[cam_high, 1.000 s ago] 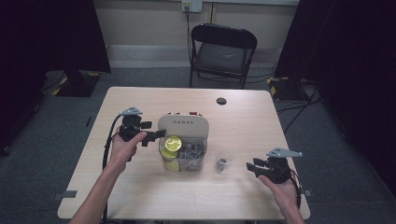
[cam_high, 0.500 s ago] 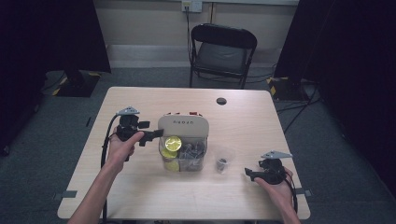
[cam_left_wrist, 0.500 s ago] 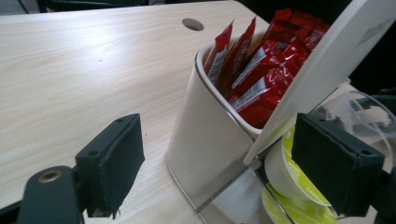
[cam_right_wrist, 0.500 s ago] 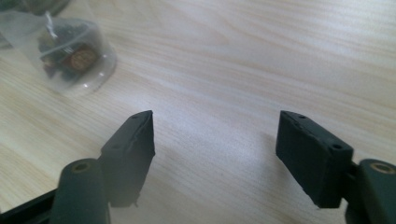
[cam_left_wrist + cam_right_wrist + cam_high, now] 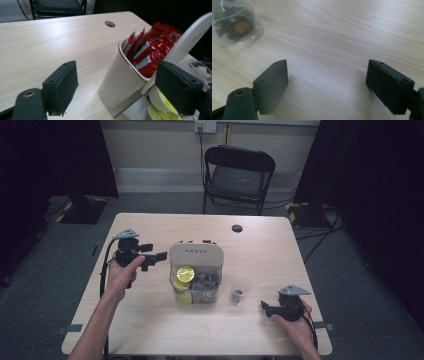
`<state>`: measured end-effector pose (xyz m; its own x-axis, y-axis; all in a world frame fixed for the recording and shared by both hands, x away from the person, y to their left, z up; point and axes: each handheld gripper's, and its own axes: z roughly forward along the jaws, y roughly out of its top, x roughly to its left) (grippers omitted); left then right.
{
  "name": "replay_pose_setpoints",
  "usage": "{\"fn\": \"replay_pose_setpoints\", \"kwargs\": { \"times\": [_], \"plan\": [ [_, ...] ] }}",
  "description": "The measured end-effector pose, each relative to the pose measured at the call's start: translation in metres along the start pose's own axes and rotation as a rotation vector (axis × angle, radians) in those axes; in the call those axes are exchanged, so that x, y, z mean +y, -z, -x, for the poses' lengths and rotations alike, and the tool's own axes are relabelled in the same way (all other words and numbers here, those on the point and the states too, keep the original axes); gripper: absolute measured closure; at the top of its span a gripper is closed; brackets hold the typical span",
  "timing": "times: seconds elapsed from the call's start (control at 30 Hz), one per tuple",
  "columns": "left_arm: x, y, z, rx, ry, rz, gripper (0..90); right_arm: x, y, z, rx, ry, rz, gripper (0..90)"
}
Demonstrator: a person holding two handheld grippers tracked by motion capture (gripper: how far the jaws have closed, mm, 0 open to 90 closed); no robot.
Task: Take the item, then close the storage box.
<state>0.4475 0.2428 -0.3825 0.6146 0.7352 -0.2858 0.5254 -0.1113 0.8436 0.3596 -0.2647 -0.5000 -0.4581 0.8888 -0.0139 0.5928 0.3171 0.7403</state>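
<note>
Left gripper point(image 5: 159, 256) jaws wide apart; right gripper point(image 5: 264, 306) likewise.

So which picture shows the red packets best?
The left gripper view: the red packets stand close up in the white holder. The high view shows just red specks behind the lid.

One organiser box point(image 5: 196, 254), one clear cup point(image 5: 238, 290) beside it, two tongs, one chair point(image 5: 239, 176) behind the box.
</note>
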Motion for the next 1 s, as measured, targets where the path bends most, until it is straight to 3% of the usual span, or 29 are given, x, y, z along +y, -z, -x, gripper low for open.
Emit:
{"fn": "replay_pose_setpoints", "kwargs": {
  "times": [0.2, 0.6, 1.0],
  "plan": [
    [0.0, -0.006, -0.005, 0.048, 0.024, 0.024, 18.2, 0.0, 0.0, 0.0, 0.001, -0.003, -0.001, 17.5],
    [0.001, -0.024, -0.005, 0.012, 0.045, 0.018, 18.3, 0.001, 0.0, 0.0, 0.002, -0.003, -0.003, 17.3],
    [0.004, -0.022, 0.0, -0.023, 0.042, 0.03, 20.9, 0.001, 0.0, 0.0, 0.001, -0.004, -0.003, 17.3]
  ]
}}
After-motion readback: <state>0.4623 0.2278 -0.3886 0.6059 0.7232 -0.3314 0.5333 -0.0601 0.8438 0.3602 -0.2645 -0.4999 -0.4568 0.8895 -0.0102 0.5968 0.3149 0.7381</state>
